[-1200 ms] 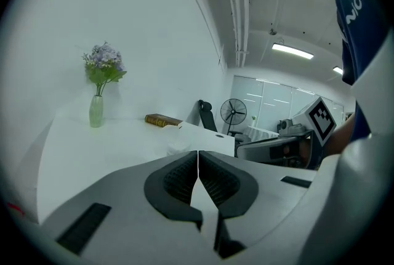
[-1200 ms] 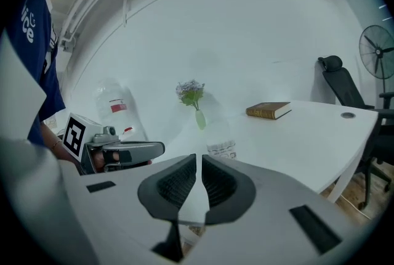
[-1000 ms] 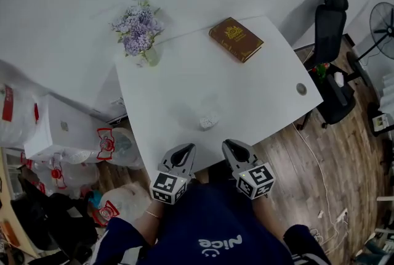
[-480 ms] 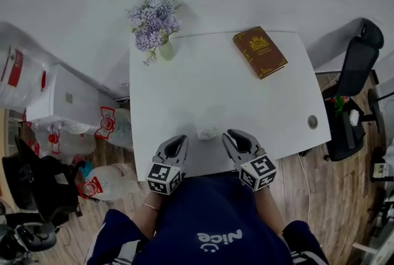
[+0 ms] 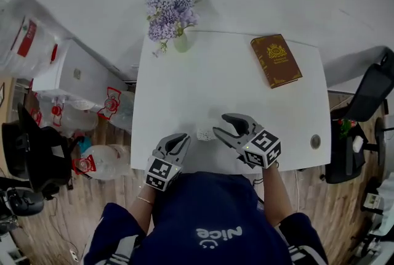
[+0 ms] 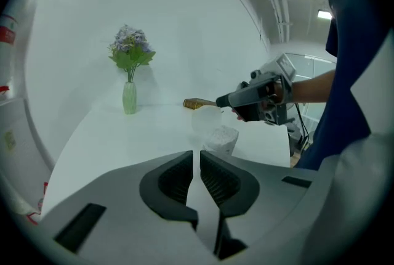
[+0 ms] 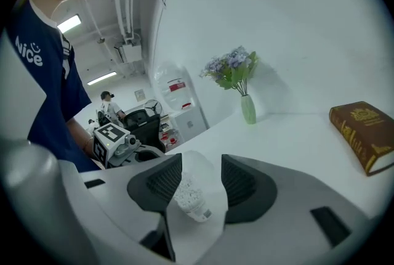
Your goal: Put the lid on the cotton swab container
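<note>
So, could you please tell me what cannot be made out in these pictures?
- Cotton swab container: too small and pale against the white table in the head view to show whether it is closed.
- Its lower edge: hidden behind the left gripper in the left gripper view.
- Book: cover print too small in every view.

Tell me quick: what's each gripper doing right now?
Left gripper: jaws closed, empty.
Right gripper: jaws open, just been opening; cotton swab container at their gap, not gripped.
</note>
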Motion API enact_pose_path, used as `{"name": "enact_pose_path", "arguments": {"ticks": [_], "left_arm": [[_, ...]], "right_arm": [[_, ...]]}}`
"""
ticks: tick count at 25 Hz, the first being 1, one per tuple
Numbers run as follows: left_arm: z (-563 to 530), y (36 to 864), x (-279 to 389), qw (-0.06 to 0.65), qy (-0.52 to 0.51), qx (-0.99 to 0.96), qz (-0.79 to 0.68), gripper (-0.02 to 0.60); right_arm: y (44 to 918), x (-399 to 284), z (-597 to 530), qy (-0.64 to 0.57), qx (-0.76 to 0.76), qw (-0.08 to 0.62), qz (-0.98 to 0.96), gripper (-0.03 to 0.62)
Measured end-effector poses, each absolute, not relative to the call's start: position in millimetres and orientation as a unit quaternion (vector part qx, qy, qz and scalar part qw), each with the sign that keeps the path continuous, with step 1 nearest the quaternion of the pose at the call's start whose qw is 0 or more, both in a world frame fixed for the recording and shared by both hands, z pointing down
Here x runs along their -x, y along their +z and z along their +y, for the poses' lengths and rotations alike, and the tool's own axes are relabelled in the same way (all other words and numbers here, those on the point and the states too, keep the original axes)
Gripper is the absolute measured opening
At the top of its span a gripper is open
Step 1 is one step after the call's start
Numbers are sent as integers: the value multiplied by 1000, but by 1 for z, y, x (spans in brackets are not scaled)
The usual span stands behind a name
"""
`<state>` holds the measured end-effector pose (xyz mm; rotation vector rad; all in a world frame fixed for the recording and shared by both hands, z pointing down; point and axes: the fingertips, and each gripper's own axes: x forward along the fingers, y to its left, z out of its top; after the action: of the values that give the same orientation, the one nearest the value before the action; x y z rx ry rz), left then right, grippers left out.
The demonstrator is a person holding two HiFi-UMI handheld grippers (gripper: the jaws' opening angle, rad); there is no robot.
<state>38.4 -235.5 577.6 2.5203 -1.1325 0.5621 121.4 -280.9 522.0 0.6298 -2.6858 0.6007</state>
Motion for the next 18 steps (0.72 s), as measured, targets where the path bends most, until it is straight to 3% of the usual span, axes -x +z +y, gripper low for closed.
{"name": "enact_pose_path", "arguments": {"ticks": [3, 6, 10, 12, 16, 18], "left_arm": [[-228, 582, -43, 160, 215, -887, -375, 48], [-226, 586, -48, 162, 228, -893, -353, 153], [-229, 587, -53, 161, 234, -898, -336, 154], [-230, 589, -56, 165, 235, -903, -319, 184], [-228, 602, -68, 165, 269, -916, -249, 280], [-229, 608, -73, 145, 292, -920, -220, 283]], "right_arm": [[520, -116, -292, 200, -187, 171, -946, 183], [526, -110, -294, 183, -154, 201, -950, 183], [533, -103, -292, 176, -112, 229, -951, 182], [533, -102, -290, 171, -97, 238, -951, 116], [534, -102, -289, 161, -85, 244, -953, 106], [534, -103, -288, 159, -82, 244, -953, 104]]}}
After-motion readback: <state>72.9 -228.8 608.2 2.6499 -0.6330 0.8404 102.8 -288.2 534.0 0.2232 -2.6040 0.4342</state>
